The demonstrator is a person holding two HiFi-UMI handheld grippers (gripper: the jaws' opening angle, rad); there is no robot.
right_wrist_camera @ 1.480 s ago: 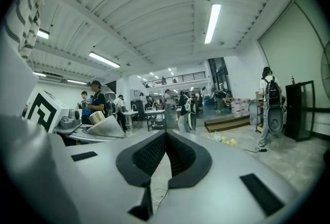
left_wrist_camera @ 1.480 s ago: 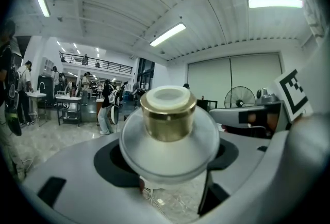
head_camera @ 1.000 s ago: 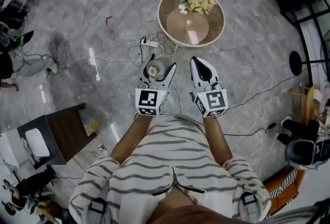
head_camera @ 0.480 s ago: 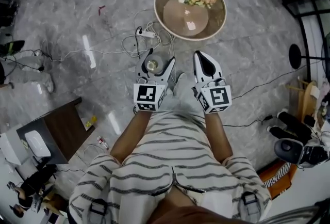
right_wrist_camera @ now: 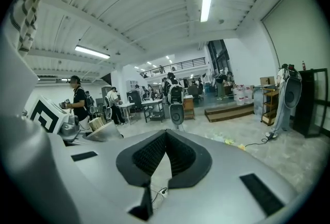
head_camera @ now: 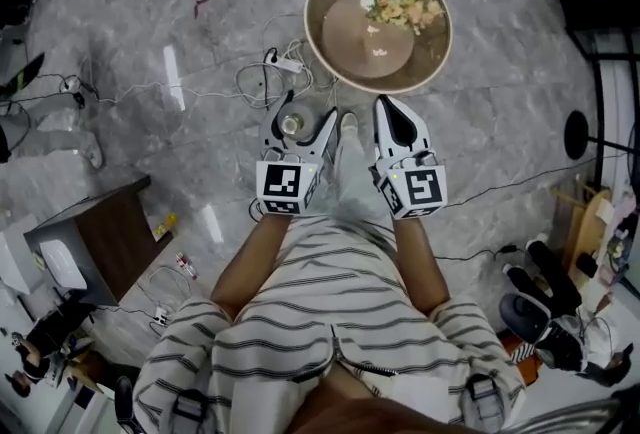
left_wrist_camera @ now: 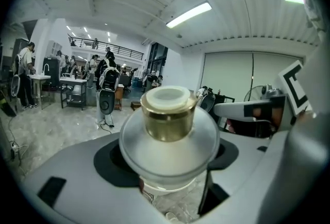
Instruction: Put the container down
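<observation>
- Your dark wooden side table [head_camera: 105,242] stands low at the left on the grey marble floor [head_camera: 150,12].
- A white power strip [head_camera: 290,65] lies among loose cables [head_camera: 250,87], up from your left gripper.
- Your left gripper [head_camera: 300,119] has its jaws spread wide, pads pressed on the frosted round body of the container [left_wrist_camera: 167,138].
- The container's gold collar and pale lid face up. It is held off the floor, just short of the round table's near rim.
- The round table [head_camera: 435,57] carries a bunch of flowers [head_camera: 398,0] on its far side.
- Your right gripper [head_camera: 397,112] is level with the left one. Its jaws are drawn together at the tips, with nothing between them.
</observation>
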